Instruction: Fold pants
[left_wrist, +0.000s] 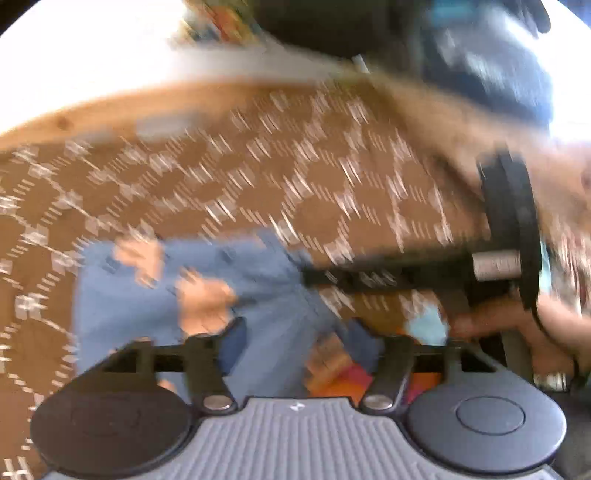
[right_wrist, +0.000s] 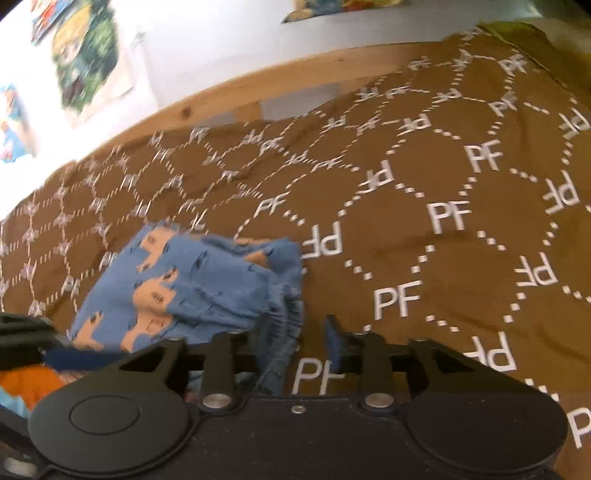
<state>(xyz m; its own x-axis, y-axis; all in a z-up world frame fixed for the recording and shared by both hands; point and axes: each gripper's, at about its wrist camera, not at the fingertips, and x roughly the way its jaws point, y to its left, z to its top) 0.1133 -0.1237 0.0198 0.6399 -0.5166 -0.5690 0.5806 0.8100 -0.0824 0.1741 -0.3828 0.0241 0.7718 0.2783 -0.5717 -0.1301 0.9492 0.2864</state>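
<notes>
The blue pants (right_wrist: 192, 284) with tan animal prints lie folded in a small bundle on the brown bed cover (right_wrist: 424, 177). In the right wrist view the elastic waistband faces my right gripper (right_wrist: 295, 341), which is open just in front of it, with its left finger over the fabric edge and its blue-padded right finger (right_wrist: 334, 343) over the cover. In the blurred left wrist view the pants (left_wrist: 192, 295) lie right ahead of my left gripper (left_wrist: 295, 343), which is open with cloth between its spread fingers. The right gripper and the hand holding it show in the left wrist view (left_wrist: 509, 236).
The brown cover with white PF lettering spreads over a bed with a wooden frame (right_wrist: 207, 107). Posters (right_wrist: 88, 55) hang on the white wall behind. Orange and pink cloth (left_wrist: 351, 376) lies near the left gripper. A dark blurred object (left_wrist: 480, 55) is at the upper right.
</notes>
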